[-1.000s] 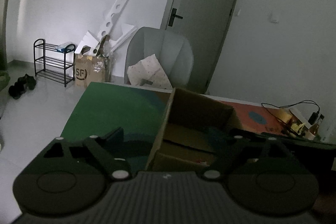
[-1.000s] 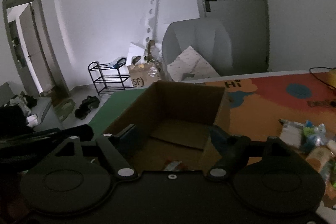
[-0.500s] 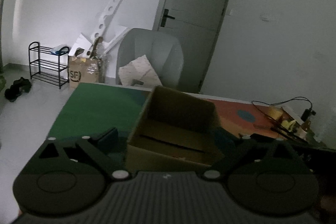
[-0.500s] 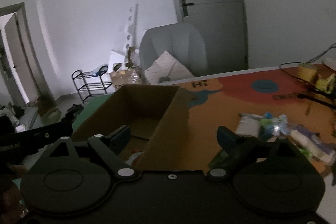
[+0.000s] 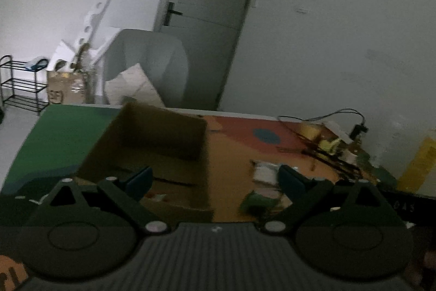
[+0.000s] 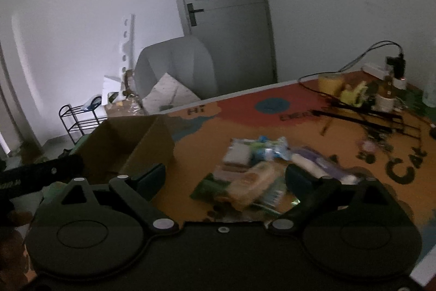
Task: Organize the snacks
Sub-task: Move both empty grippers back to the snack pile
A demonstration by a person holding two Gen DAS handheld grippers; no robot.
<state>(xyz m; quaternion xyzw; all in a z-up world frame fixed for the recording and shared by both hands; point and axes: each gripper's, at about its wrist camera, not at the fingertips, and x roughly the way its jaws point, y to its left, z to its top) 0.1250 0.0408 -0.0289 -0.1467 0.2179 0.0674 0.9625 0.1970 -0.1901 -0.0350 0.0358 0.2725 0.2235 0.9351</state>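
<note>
An open brown cardboard box [image 5: 163, 143] stands on the table's left side; it also shows in the right wrist view [image 6: 130, 143]. A pile of snack packets [image 6: 259, 168] lies on the orange mat to its right, with a tan packet [image 6: 250, 182] and a green one [image 6: 209, 186] nearest. My right gripper [image 6: 224, 176] is open and empty, held above the near edge of that pile. My left gripper [image 5: 215, 179] is open and empty over the box's right wall. A green packet [image 5: 256, 202] and a white packet [image 5: 263, 171] lie between its fingers' line of sight.
Cables, a yellow cup [image 6: 331, 82] and small clutter [image 6: 381, 100] sit at the table's far right. A grey armchair [image 5: 147, 72] stands behind the table, a shoe rack [image 5: 21, 83] and cartons by the wall. The left gripper's body [image 6: 41, 171] shows at the right view's left edge.
Both grippers have swung right, away from the box interior. The snack pile has come into the middle of the right view. Both stay open and empty.
</note>
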